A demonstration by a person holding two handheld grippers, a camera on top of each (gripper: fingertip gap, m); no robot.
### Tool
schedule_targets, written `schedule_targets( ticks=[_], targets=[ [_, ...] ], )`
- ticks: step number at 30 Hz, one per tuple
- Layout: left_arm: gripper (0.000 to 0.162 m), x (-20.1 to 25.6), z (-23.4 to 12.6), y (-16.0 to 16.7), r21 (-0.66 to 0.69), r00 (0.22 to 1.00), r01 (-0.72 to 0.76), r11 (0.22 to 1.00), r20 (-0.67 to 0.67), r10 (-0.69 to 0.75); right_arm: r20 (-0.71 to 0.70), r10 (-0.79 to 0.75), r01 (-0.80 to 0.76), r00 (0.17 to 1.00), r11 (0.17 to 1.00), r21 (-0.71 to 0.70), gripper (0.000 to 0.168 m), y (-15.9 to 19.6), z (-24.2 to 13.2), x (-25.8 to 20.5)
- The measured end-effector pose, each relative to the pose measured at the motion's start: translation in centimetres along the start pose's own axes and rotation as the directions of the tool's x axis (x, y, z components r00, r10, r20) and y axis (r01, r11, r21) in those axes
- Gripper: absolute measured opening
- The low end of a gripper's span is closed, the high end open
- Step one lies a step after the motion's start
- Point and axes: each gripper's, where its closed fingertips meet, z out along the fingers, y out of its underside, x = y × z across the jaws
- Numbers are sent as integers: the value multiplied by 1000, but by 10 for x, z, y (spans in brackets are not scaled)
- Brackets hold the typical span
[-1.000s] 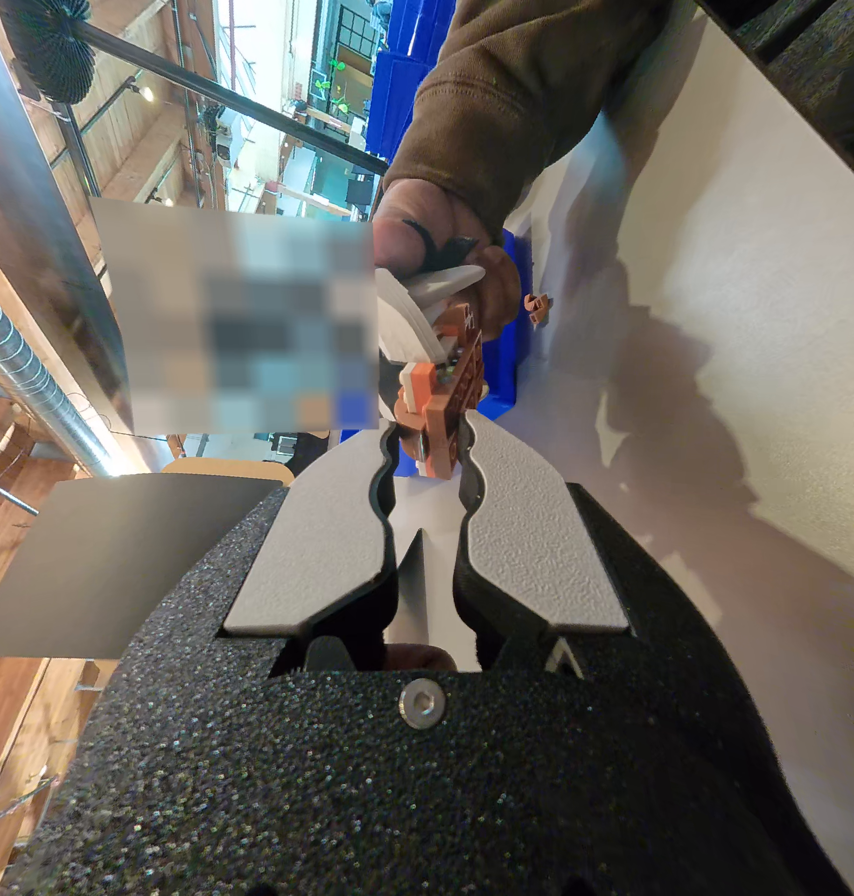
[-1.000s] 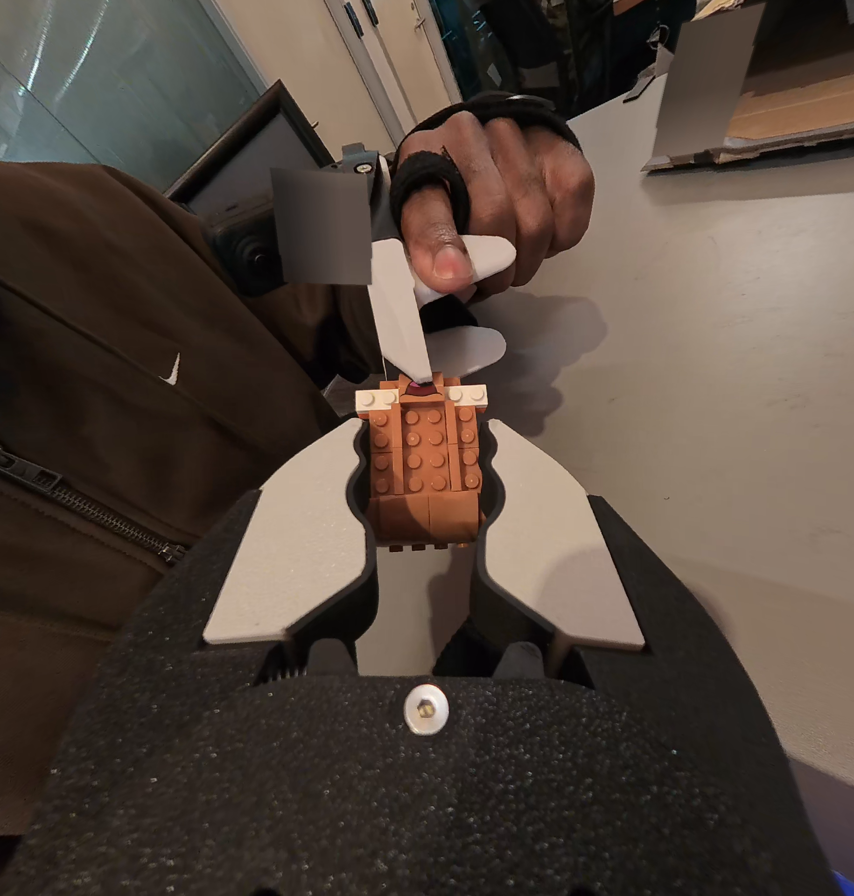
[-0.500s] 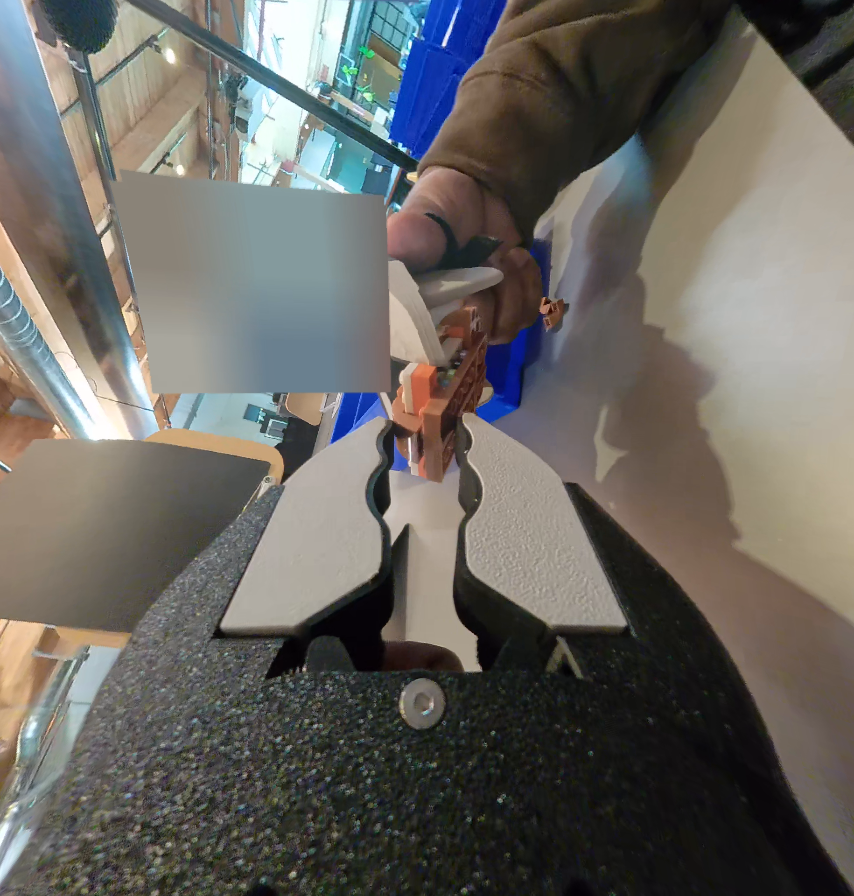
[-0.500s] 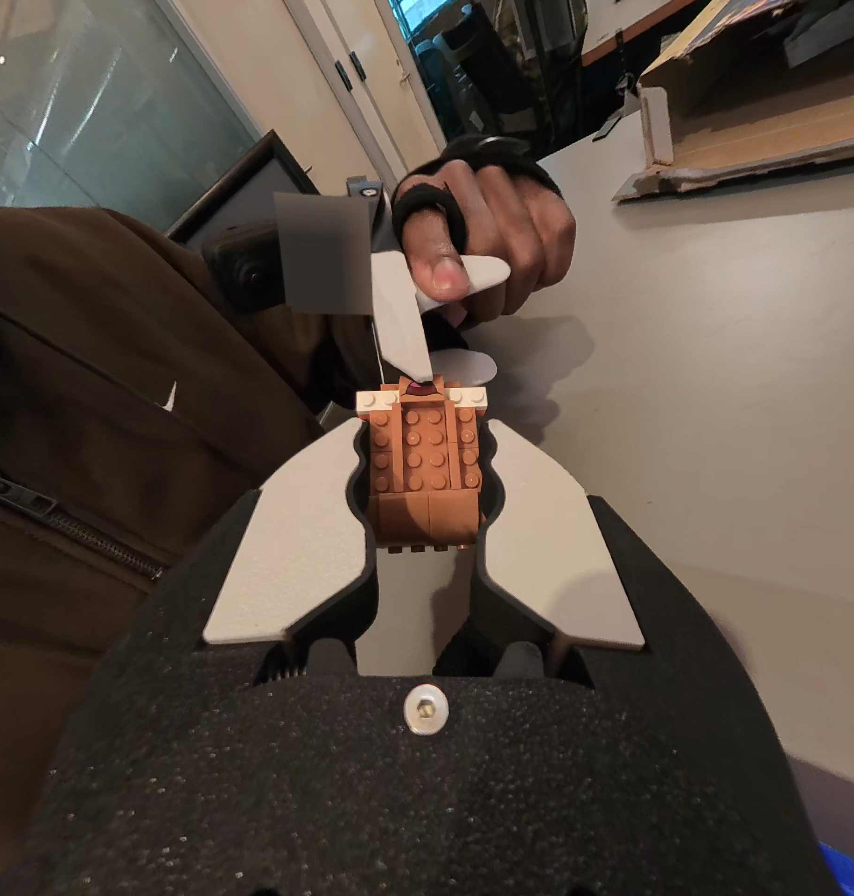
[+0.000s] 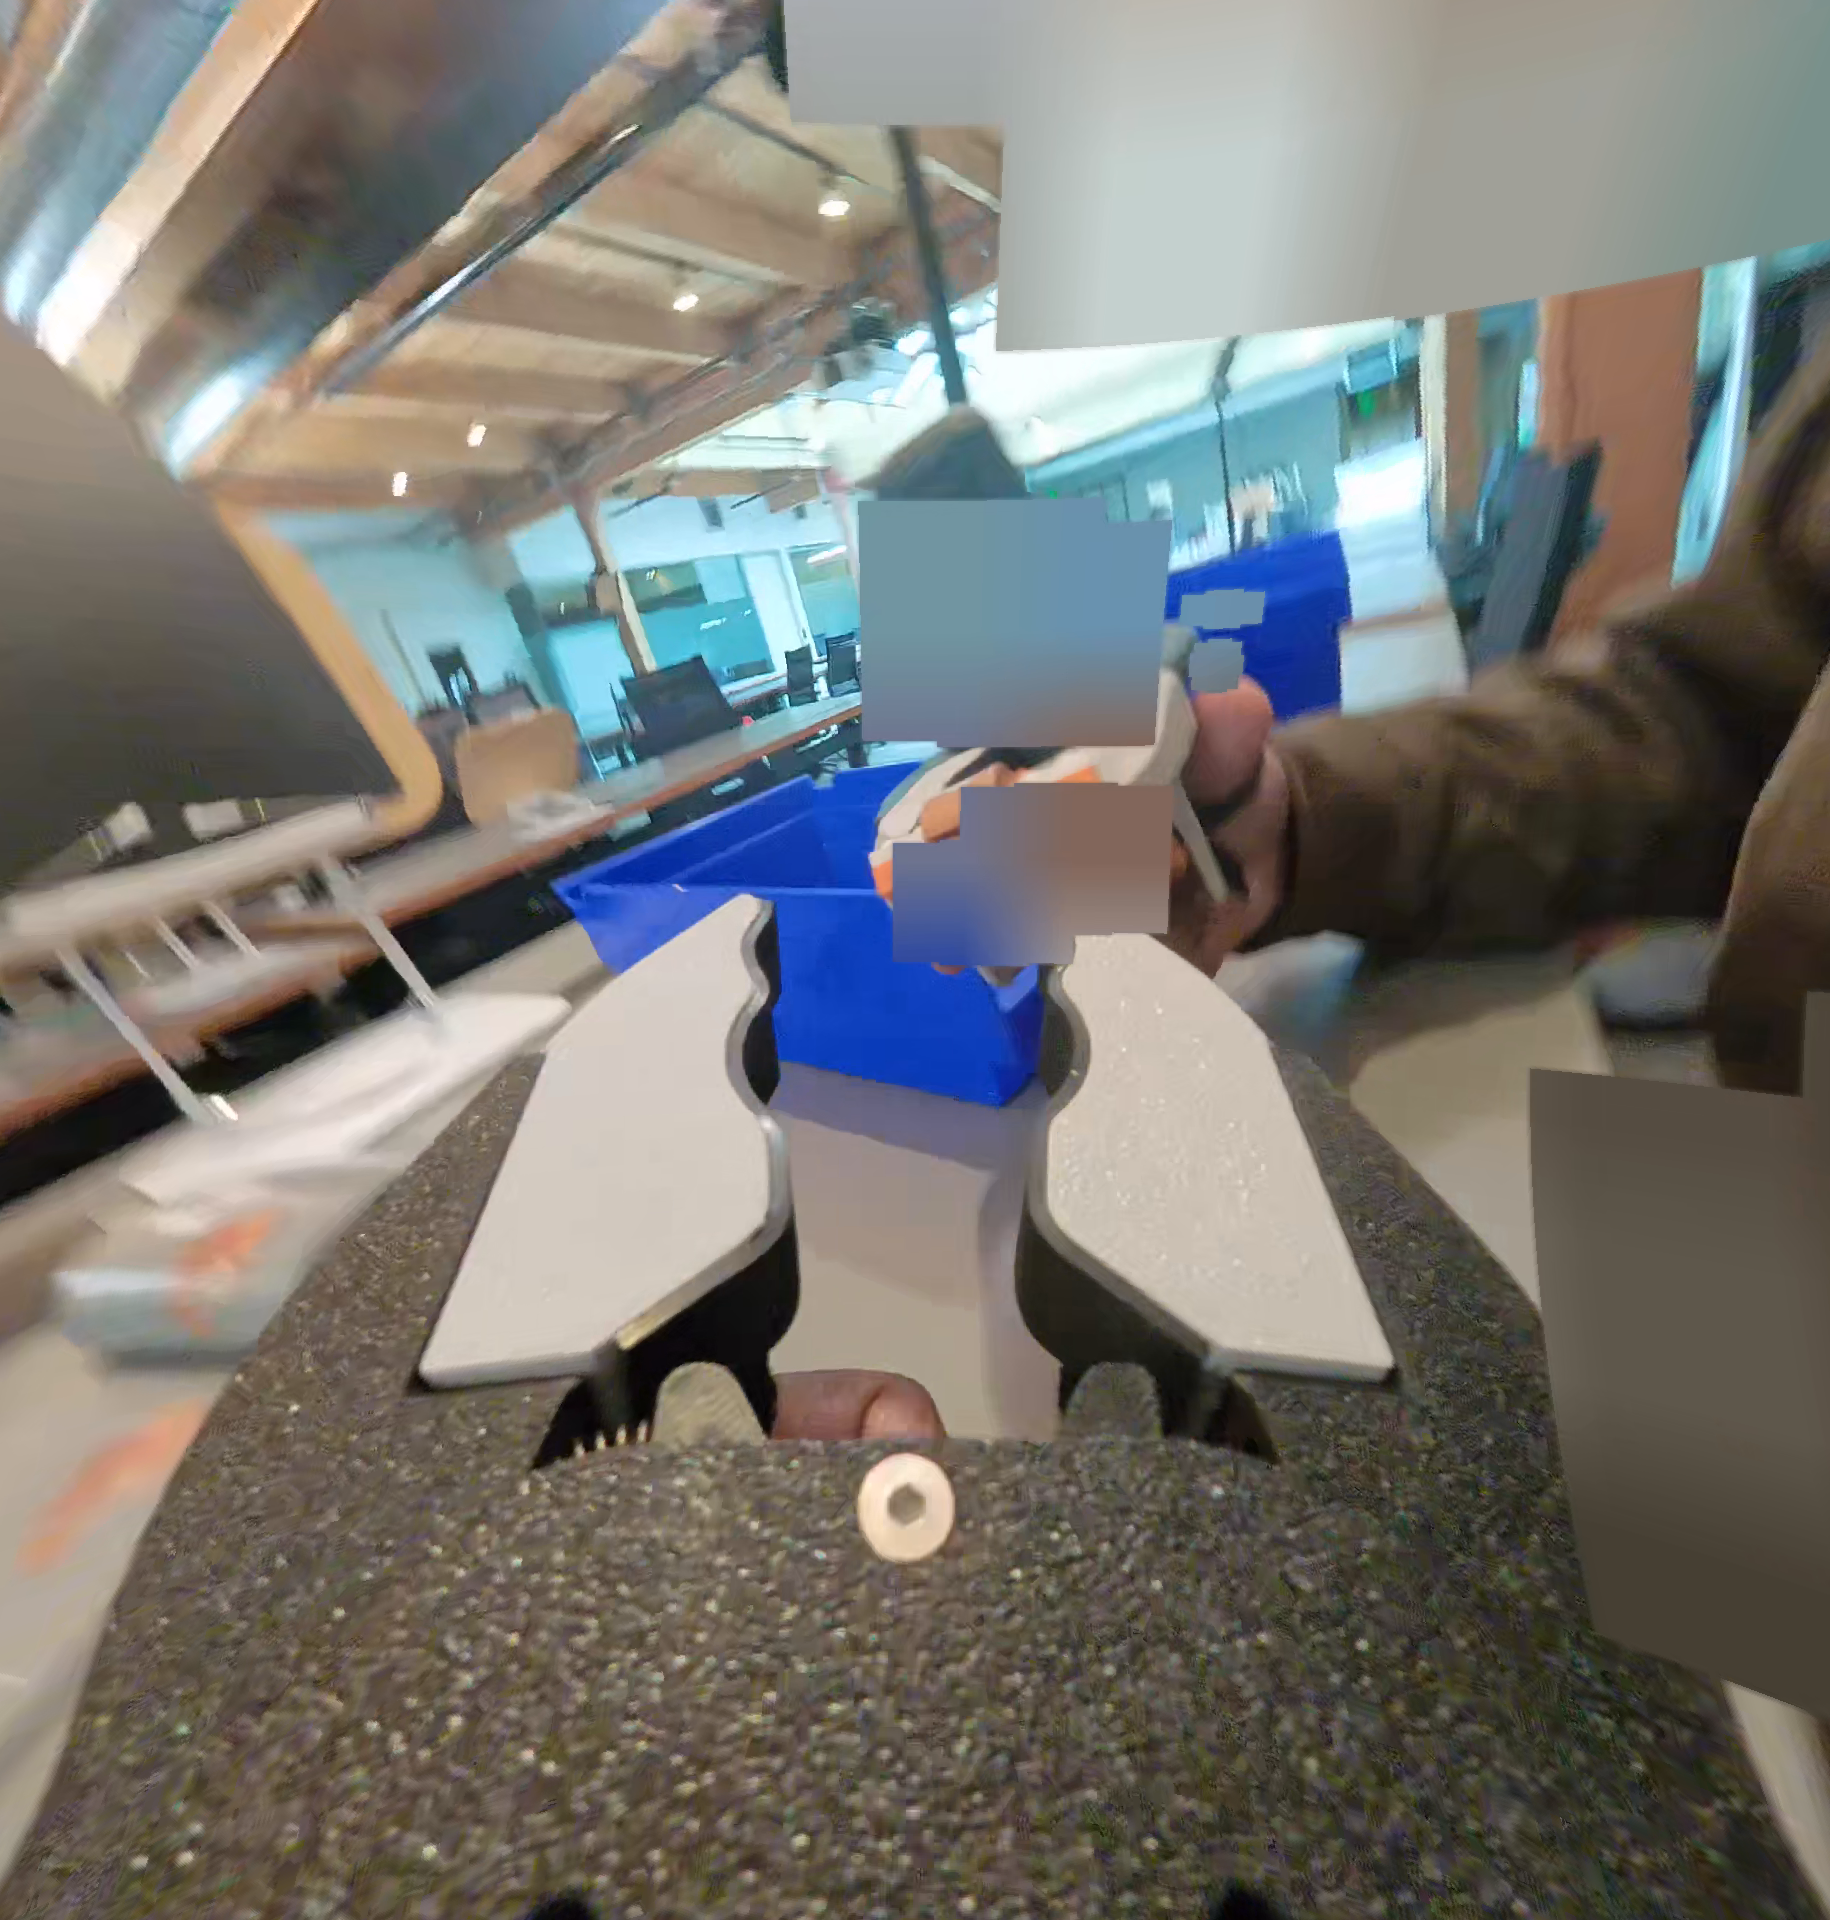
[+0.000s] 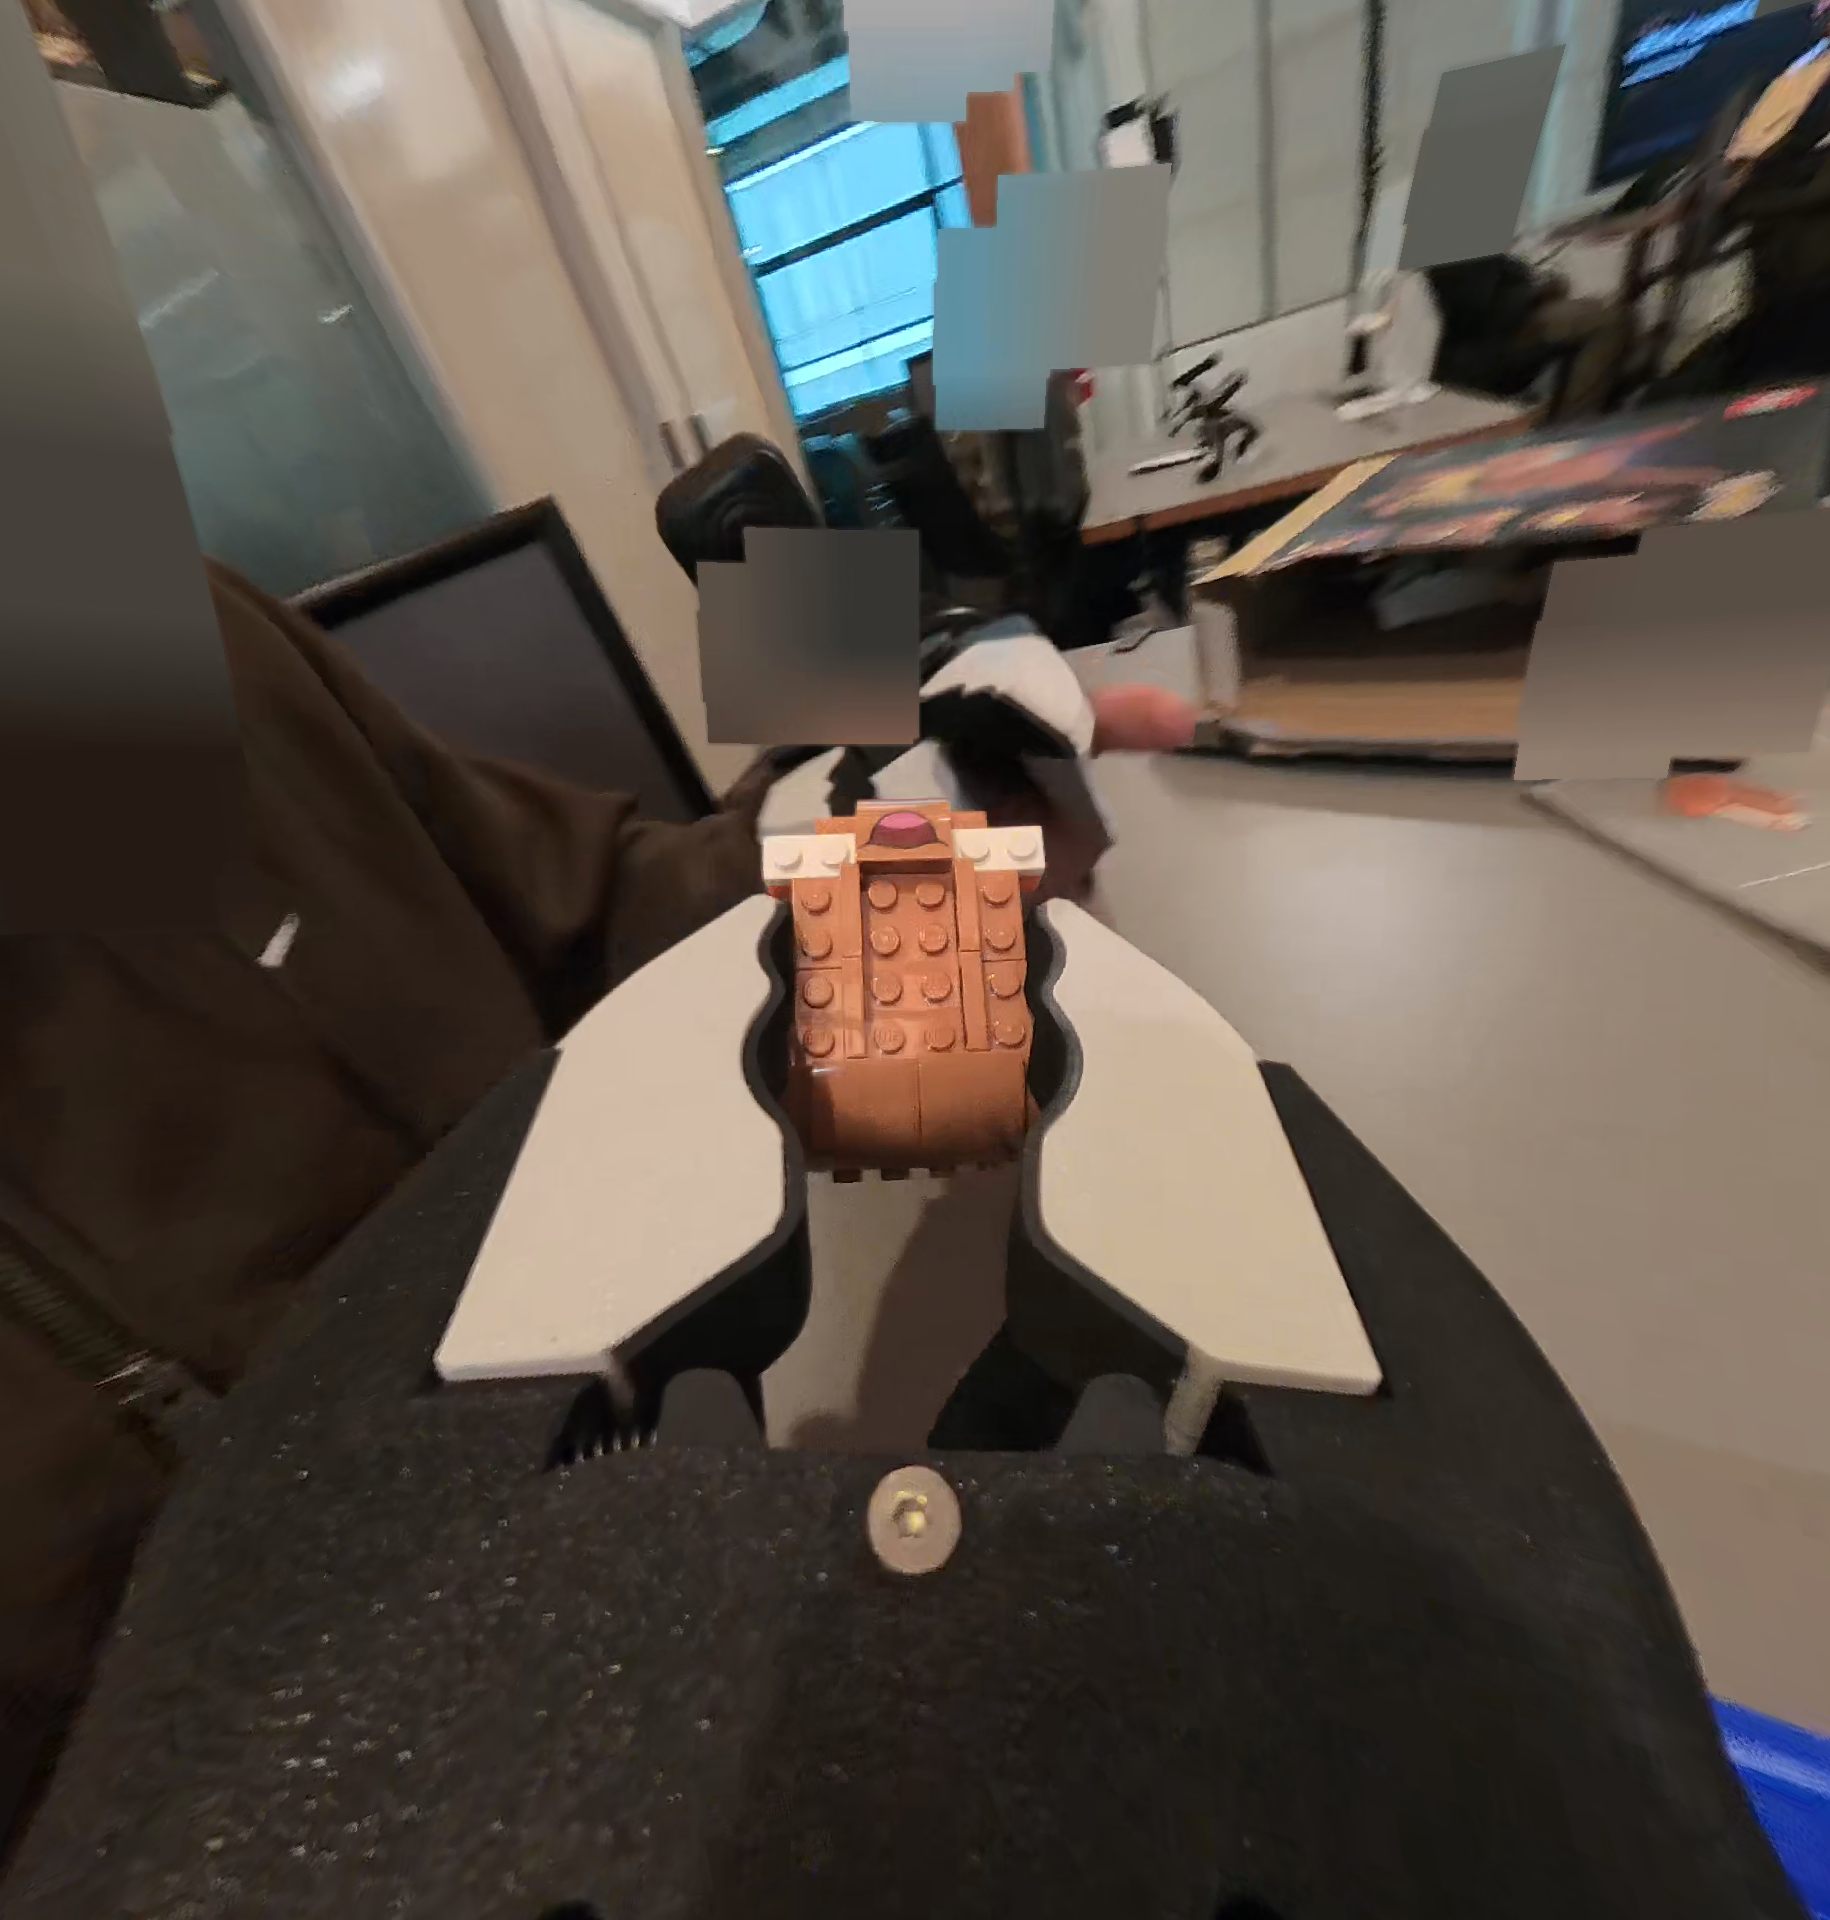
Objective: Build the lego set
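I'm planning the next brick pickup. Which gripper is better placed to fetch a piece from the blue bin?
Probably the left gripper: its jaws stand open and empty, pointing at the blue bin. The right gripper is shut on the brown lego build.

Nothing can be read – the printed cardboard box [image 6: 1576,488] across the table carries a small red logo and artwork, both too blurred
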Motion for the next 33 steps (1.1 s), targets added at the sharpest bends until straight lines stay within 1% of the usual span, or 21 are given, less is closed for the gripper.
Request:
schedule_targets(
  ticks=[2,3,5,7,9,10,13,15,19,20,22,24,25,33],
  targets=[
    [48,-4,0,-3,26,970,243,970,25,-243,-116,-89,92,989,996,19,43,-3,-2,8],
    [48,-6,0,-4,34,933,358,933,38,-359,-175,-132,136,976,991,16,43,-4,-3,13],
    [47,-11,0,-9,81,830,552,830,46,-556,-290,-217,228,932,974,6,43,-6,-7,21],
    [47,-17,0,-11,140,713,686,714,63,-698,-378,-308,323,873,946,-24,43,-7,-10,25],
    [48,-19,4,-9,172,627,757,630,81,-775,-450,-396,407,801,910,-76,43,-6,-12,28],
    [48,-18,8,-6,168,608,770,616,101,-787,-473,-439,446,764,889,-106,43,-6,-12,29],
    [53,-12,18,5,122,613,766,632,159,-774,-528,-575,567,625,799,-199,42,-7,-13,27],
    [53,-8,24,7,113,613,768,630,156,-775,-539,-643,630,544,737,-242,42,-8,-14,22],
    [48,-2,30,5,116,605,780,616,117,-788,-538,-717,705,442,649,-285,43,-9,-13,15],
    [46,-1,31,4,116,605,780,615,107,-789,-537,-729,718,424,633,-291,42,-10,-13,13],
    [36,2,32,1,121,615,775,621,85,-784,-536,-747,732,394,607,-309,42,-9,-13,13],
    [25,5,32,-2,125,629,764,633,75,-774,-533,-755,735,381,597,-321,42,-8,-13,14],
    [23,6,33,-2,131,635,758,639,77,-769,-531,-758,736,379,595,-324,42,-7,-12,14],
    [22,5,33,2,156,686,698,699,134,-715,-525,-771,735,361,581,-349,42,-3,-12,18]
  ],
)
